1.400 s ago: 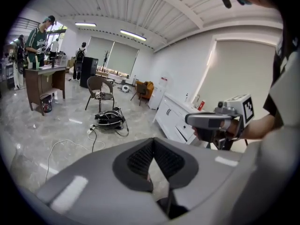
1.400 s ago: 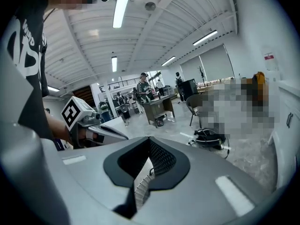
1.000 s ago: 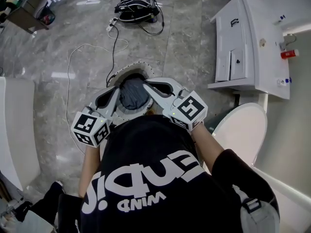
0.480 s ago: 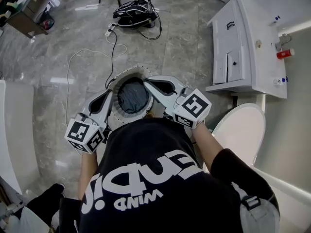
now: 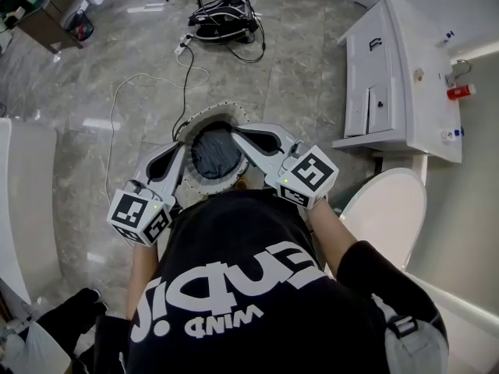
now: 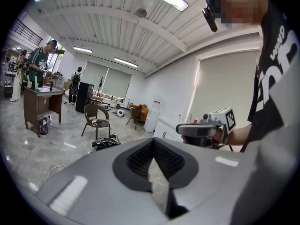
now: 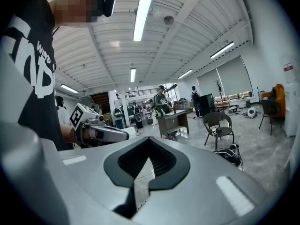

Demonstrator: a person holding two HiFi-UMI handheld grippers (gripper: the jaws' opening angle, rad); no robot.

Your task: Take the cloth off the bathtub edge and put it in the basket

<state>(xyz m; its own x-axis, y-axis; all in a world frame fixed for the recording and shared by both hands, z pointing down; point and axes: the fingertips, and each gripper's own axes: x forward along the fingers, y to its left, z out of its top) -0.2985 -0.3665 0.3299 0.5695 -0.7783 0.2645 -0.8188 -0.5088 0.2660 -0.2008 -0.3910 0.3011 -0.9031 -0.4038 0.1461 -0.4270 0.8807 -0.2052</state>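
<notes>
- Left gripper (image 6: 153, 140): fingers pressed together, nothing held between them.
- Right gripper (image 7: 149, 139): fingers likewise closed, and empty.
- Dark cloth (image 5: 216, 153) lies in the basket (image 5: 207, 115), below and between both sets of fingertips, seemingly clear of them.

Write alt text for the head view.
From above, a person in a black shirt holds the left tongs and right tongs over a round basket with a dark cloth inside. A white cabinet and toilet stand to the right.
</notes>
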